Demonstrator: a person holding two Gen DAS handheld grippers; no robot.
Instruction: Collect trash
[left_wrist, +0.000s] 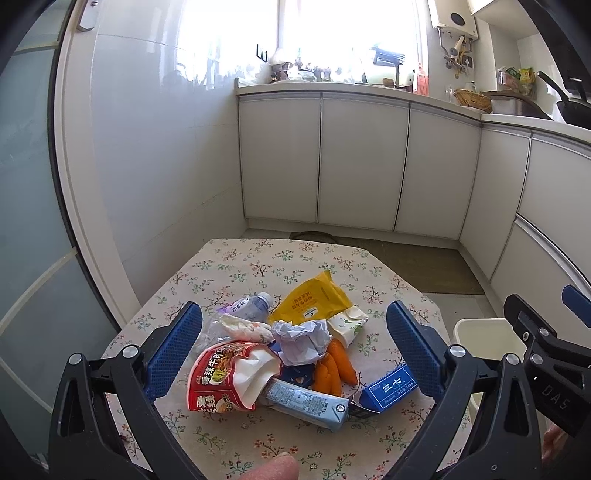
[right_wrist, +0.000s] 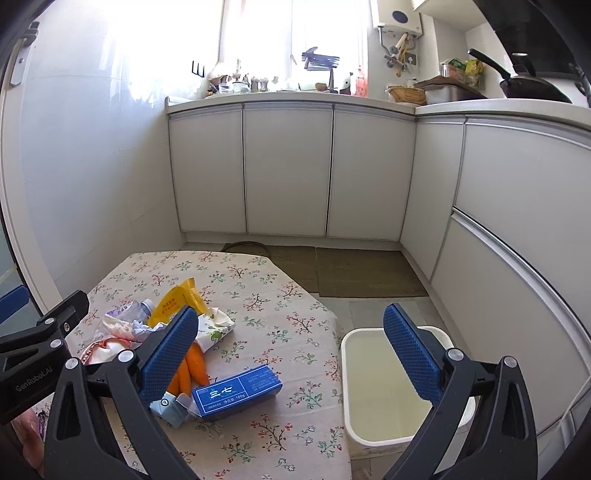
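Trash lay heaped on the small table with the floral cloth (left_wrist: 258, 266), directly ahead of and below the left gripper (left_wrist: 293, 347), whose blue ribbed jaws stood wide apart and held nothing. Between those jaws sat a red crumpled instant-noodle packet (left_wrist: 221, 380), a ball of crumpled white paper (left_wrist: 303, 339), a yellow plastic pouch (left_wrist: 314, 299), a small clear plastic bottle (left_wrist: 255, 304), some orange peel pieces (left_wrist: 334, 369), a pale blue long carton (left_wrist: 306, 404) and, toward the right jaw, a dark blue rectangular cardboard box (left_wrist: 389, 391).

The right gripper (right_wrist: 290, 354) was likewise spread wide and empty; the dark blue box lay just below its left finger, and the white rectangular plastic bin (right_wrist: 369, 439) stood on the floor under its right finger, beside the table's edge. The bin looked empty.

By my judgement collection had not begun: this was the approach to a first pick. The next move called for lowering one gripper over a single item, most easily the outlying blue box, closing on its narrow sides, then carrying it over the bin.
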